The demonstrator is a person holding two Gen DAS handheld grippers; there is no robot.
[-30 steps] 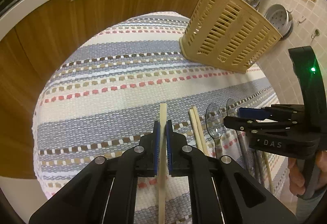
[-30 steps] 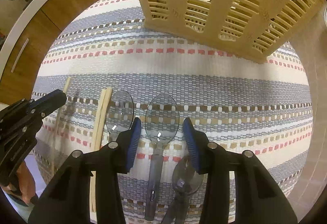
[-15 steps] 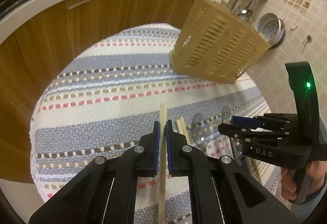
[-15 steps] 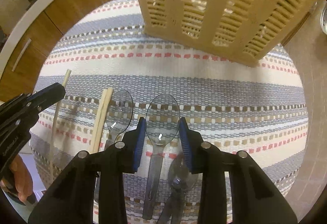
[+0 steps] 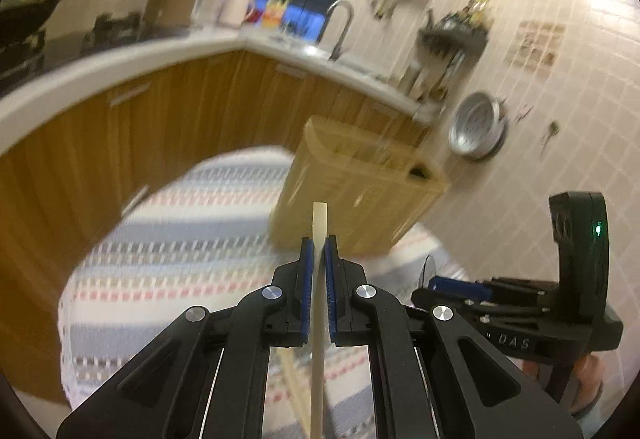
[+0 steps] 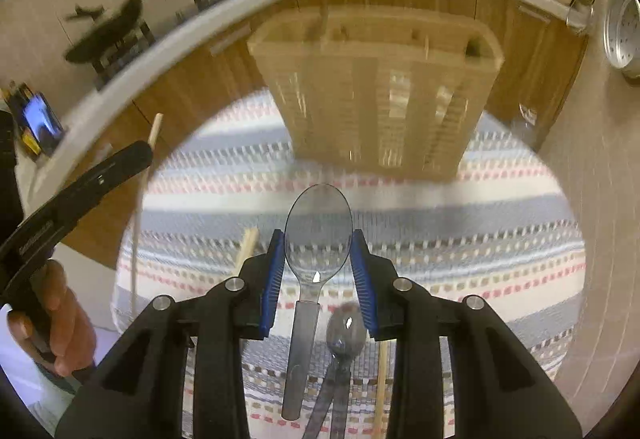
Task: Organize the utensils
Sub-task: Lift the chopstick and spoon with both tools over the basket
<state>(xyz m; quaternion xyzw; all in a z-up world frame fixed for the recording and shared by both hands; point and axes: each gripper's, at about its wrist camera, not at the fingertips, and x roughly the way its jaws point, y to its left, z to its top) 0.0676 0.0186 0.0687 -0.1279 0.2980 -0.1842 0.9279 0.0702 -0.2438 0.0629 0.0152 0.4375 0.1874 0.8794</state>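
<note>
My left gripper (image 5: 319, 241) is shut on a pale wooden chopstick (image 5: 319, 223), whose tip sticks up past the blue pads toward the tan slotted utensil basket (image 5: 360, 195). In the right wrist view my right gripper (image 6: 318, 239) is shut on the bowl of a clear plastic spoon (image 6: 318, 223), lifted above the striped cloth (image 6: 480, 223). The basket (image 6: 376, 95) stands upright straight ahead of it. More clear spoons (image 6: 345, 335) and chopsticks (image 6: 248, 245) lie on the cloth below. The left gripper (image 6: 149, 151) shows at the left with its chopstick (image 6: 155, 127), held by a hand (image 6: 60, 319).
The round table with the striped cloth (image 5: 180, 259) stands before wooden cabinets (image 5: 160, 111) under a white counter (image 5: 120, 55). A tiled wall (image 5: 560, 79) with a hanging metal dish (image 5: 476, 127) is at the right. The right gripper (image 5: 440, 285) is beside the left one.
Both grippers have risen and tilted up, carrying the chopstick and the clear spoon off the cloth. The right jaws closed on the spoon bowl. The basket's open top now shows.
</note>
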